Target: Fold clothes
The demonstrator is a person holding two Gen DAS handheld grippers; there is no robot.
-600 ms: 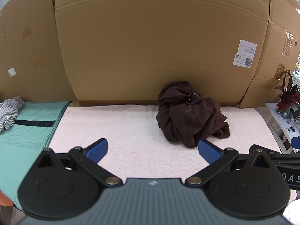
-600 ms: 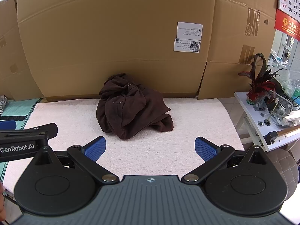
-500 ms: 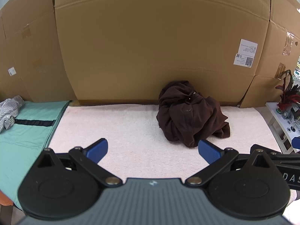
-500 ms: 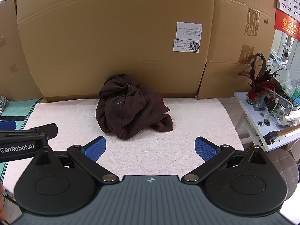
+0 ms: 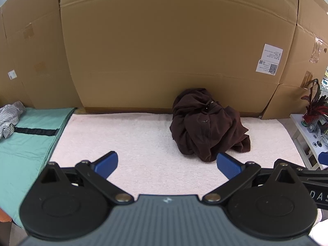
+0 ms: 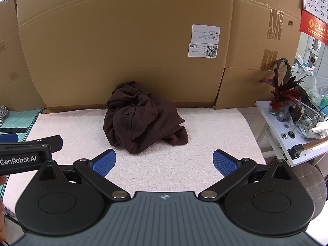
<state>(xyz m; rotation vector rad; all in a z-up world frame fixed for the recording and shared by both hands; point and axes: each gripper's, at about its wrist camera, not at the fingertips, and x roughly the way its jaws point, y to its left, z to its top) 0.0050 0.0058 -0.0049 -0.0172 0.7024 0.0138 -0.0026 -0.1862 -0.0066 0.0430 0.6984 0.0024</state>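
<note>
**Folding not yet begun: brown garment in a heap**

At far left a striped cloth [image 5: 9, 115] lies bunched on a green sheet [image 5: 24, 143], off the work area. Next comes the pale towel [image 5: 133, 135] that covers the table in front of the cardboard wall [image 5: 164, 41].

The left gripper [image 5: 167, 162] hangs over the towel's near edge with its jaws spread wide and nothing between them. Beyond it and a little to its right, the brown garment [image 5: 207, 125] sits crumpled in a mound at the back of the towel, close against the cardboard.

The right gripper [image 6: 164, 161] is likewise spread wide and empty, near the garment [image 6: 141, 119] but apart from it. A small white table with a plant [image 6: 287, 90] stands at far right.

By my reading nothing is done: the garment must be picked up, spread flat, then folded.
</note>
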